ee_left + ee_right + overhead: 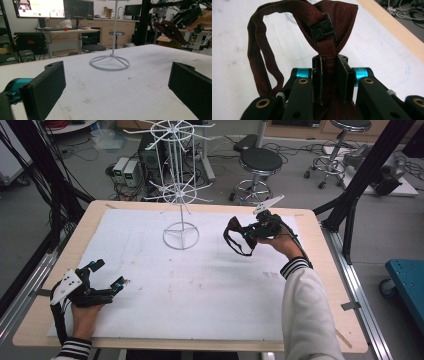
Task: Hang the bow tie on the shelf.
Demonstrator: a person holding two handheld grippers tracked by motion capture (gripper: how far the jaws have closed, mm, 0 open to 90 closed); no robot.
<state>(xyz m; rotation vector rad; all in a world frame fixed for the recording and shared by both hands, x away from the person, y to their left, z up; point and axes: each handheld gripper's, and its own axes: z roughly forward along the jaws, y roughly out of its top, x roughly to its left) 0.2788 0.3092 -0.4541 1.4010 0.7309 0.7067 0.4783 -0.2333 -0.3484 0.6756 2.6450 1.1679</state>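
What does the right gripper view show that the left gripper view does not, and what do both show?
Right gripper view alone: the black clasp on the dark red bow tie, and the right gripper shut on the fabric. Left gripper view alone: the left gripper with its jaws wide apart and nothing between them, the white rack, monitors and a stool. Both: the bow tie, its strap hanging in a loop, and the white table cover.
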